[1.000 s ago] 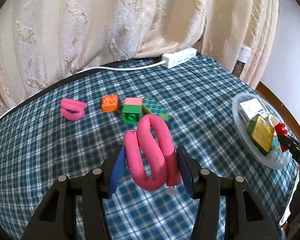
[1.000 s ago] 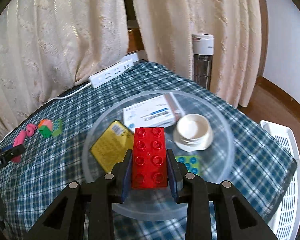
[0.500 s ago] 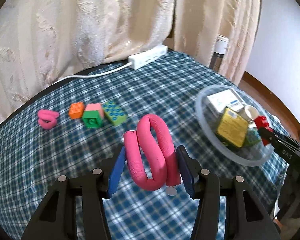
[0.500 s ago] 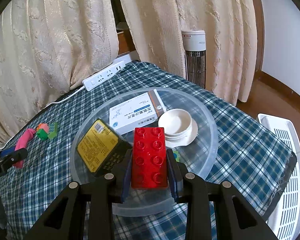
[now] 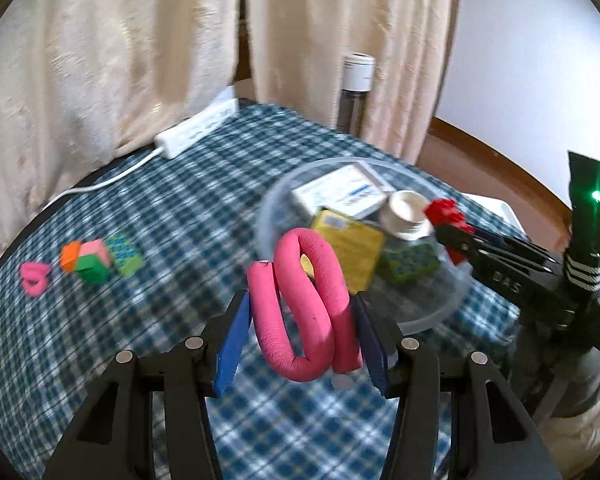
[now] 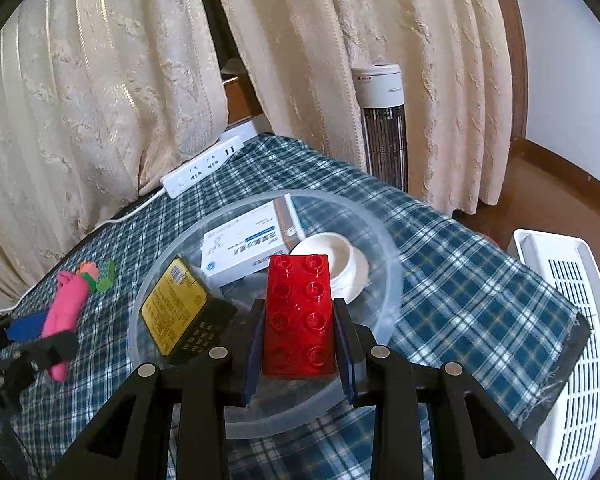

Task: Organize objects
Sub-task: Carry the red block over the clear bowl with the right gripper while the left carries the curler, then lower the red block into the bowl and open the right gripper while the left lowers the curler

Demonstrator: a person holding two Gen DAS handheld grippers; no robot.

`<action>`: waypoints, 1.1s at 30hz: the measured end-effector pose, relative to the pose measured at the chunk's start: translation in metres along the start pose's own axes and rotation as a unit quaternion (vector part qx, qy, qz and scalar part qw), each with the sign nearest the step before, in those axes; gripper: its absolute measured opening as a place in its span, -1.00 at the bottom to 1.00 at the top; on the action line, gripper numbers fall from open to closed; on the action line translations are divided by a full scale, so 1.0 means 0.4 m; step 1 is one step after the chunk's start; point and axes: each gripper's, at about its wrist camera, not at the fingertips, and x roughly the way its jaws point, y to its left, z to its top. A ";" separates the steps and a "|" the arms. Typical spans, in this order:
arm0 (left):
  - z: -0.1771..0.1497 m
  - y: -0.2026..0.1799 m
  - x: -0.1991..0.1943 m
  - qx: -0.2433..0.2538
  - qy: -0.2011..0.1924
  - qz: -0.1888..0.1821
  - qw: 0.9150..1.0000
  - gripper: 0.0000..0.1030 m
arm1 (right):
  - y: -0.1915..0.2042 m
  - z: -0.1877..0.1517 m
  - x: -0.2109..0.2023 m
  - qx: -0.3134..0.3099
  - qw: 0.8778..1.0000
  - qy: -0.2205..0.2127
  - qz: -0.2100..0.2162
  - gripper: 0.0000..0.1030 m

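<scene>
My left gripper is shut on a bent pink foam roller, held above the checked tablecloth just left of the clear plastic bowl. My right gripper is shut on a red building brick over the near side of the same bowl. Inside the bowl lie a white medicine box, a yellow box, a white lid and a green studded brick. The right gripper also shows in the left wrist view, at the bowl's right rim.
On the cloth at the left lie a second pink roller, an orange brick, a green-and-pink brick and a green studded plate. A white power strip sits at the far table edge below curtains. A tower heater and white basket stand beyond.
My left gripper has carried the pink roller rightward, from near the loose bricks to beside the bowl. My right gripper with the red brick has shifted slightly over the bowl.
</scene>
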 end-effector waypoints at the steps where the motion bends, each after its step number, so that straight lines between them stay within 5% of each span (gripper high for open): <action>1: 0.004 -0.013 0.004 0.005 0.001 -0.004 1.000 0.03 | -0.005 0.002 -0.003 0.002 1.000 -0.002 0.001 -0.35; 17: 0.039 -0.165 0.105 0.051 0.020 -0.060 0.997 0.03 | -0.049 0.021 -0.005 0.011 1.000 -0.012 0.027 -0.35; 33: 0.040 -0.168 0.165 0.059 0.028 -0.041 0.997 0.04 | -0.059 0.028 0.009 0.015 0.999 -0.010 0.040 -0.35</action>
